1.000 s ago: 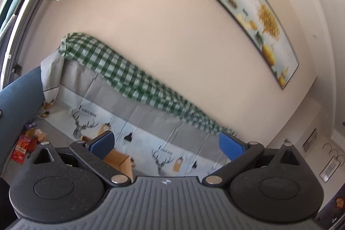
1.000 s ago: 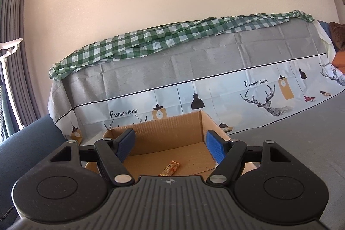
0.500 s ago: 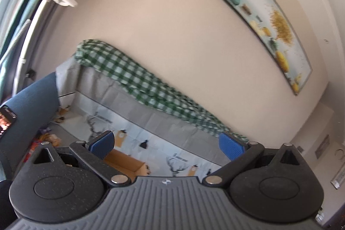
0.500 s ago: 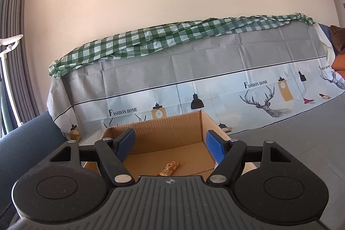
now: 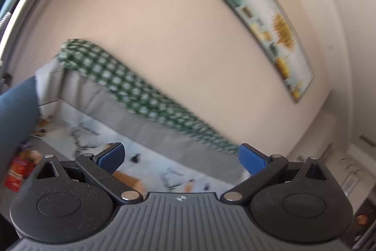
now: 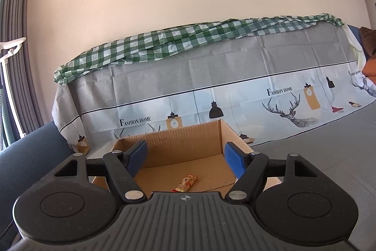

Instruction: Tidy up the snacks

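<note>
In the right wrist view an open cardboard box (image 6: 181, 145) stands on the grey surface, and one orange snack bar (image 6: 186, 182) lies on its floor. My right gripper (image 6: 185, 157) hovers over the box's near edge, open, nothing between its blue pads. The left wrist view is tilted and blurred. My left gripper (image 5: 181, 157) is open and empty, held in the air. A corner of the cardboard box (image 5: 128, 179) shows below its left pad. Red and orange snack packets (image 5: 18, 168) lie in a pile at the far left.
A sofa back draped in a grey printed cover (image 6: 211, 86) and a green checked cloth (image 6: 188, 39) runs behind the box. A dark blue cushion (image 6: 28, 152) sits on the left. A framed picture (image 5: 265, 27) hangs on the wall.
The left gripper's view has swung and dropped, and is now blurred; the snack pile and box corner have shifted in it. The right gripper has not moved.
</note>
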